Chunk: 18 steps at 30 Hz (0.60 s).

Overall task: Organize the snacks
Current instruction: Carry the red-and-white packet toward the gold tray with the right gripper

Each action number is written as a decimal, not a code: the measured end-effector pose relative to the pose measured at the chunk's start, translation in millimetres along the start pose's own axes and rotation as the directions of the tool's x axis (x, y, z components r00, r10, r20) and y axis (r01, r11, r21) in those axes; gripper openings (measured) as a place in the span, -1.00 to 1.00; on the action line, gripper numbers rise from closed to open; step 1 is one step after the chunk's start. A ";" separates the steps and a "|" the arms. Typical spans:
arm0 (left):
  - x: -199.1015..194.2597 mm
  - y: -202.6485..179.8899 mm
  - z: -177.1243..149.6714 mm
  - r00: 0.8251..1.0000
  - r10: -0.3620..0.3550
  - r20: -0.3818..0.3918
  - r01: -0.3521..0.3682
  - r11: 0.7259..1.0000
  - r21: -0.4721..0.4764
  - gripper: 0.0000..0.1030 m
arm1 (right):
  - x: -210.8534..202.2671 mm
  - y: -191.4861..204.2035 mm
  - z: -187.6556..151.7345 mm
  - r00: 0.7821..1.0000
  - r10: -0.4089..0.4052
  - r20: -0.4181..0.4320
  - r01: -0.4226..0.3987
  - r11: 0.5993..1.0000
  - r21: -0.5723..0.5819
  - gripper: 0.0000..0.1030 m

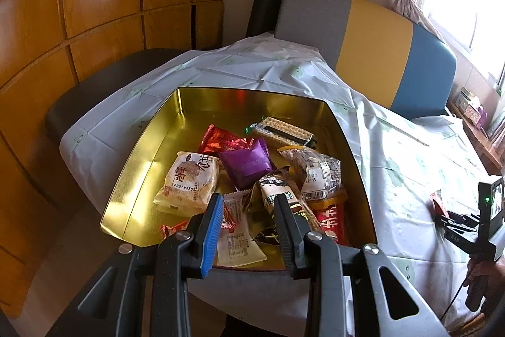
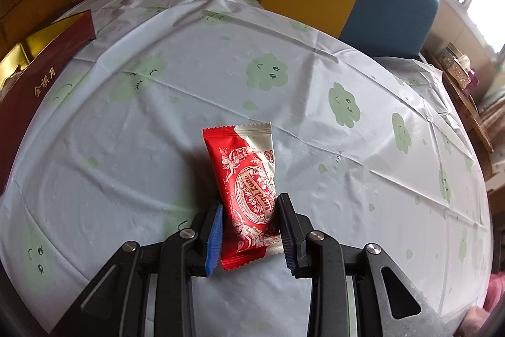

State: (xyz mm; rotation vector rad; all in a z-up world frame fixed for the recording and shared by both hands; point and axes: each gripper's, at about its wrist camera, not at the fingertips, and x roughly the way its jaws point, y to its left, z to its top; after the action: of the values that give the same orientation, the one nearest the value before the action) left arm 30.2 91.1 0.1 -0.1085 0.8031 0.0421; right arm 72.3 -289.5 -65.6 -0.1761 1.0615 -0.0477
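Two grippers appear. Our left gripper hangs with its jaws spread above the gold-lined tin, empty; inside lie a purple packet, a round pastry packet, a wafer bar and other wrapped snacks. Our right gripper straddles the near end of a red-and-white snack packet lying on the cloud-print tablecloth; we cannot tell whether its fingers pinch the packet. The tin's maroon outer wall stands well to the left.
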 end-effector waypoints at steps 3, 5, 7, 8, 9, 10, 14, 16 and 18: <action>-0.3 1.9 -0.8 1.000 -0.005 -0.003 0.005 1.000 -0.008 -0.35 | -1.3 -0.4 -1.7 1.000 -0.006 0.006 0.006 1.000 0.021 -0.37; 0.1 4.1 -1.6 1.000 -0.005 -0.007 0.005 1.000 -0.016 -0.35 | -2.3 -1.1 -2.2 1.000 -0.007 0.006 0.007 0.999 0.035 -0.38; 0.7 6.3 -1.9 1.000 -0.003 -0.010 0.003 1.000 -0.023 -0.35 | -3.0 -3.9 -1.6 1.000 0.004 0.000 -0.004 0.998 0.061 -0.38; 0.6 7.3 -1.9 1.000 -0.002 -0.009 0.001 1.000 -0.024 -0.35 | -3.9 -7.3 -1.2 1.000 0.017 -0.006 -0.016 0.996 0.086 -0.38; 0.8 8.5 -2.2 1.000 0.001 -0.008 -0.001 1.000 -0.024 -0.35 | -4.2 -10.4 -0.7 0.999 0.031 -0.012 -0.030 0.993 0.111 -0.38; 0.7 9.3 -2.5 1.000 0.004 -0.007 -0.005 1.000 -0.024 -0.35 | -4.2 -12.6 -0.7 0.999 0.044 -0.015 -0.042 0.991 0.130 -0.39; 1.8 12.1 -3.1 1.000 0.011 -0.008 -0.011 0.999 -0.031 -0.35 | -5.9 -11.3 -2.5 0.999 0.043 -0.020 -0.040 0.989 0.140 -0.39; 1.2 12.6 -3.0 1.000 0.014 -0.006 -0.014 0.999 -0.033 -0.35 | -8.6 -10.2 -1.1 0.998 0.066 -0.022 -0.062 0.987 0.151 -0.39; 0.9 13.7 -2.4 1.000 0.017 -0.004 -0.017 0.999 -0.036 -0.35 | -15.6 -4.6 -0.2 0.997 0.082 -0.010 -0.080 0.986 0.146 -0.39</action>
State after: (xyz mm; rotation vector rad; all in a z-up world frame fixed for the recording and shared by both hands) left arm 28.1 104.4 -3.3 -0.1353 0.8071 0.0727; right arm 64.7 -292.1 -51.5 -0.0005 1.0757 -0.0529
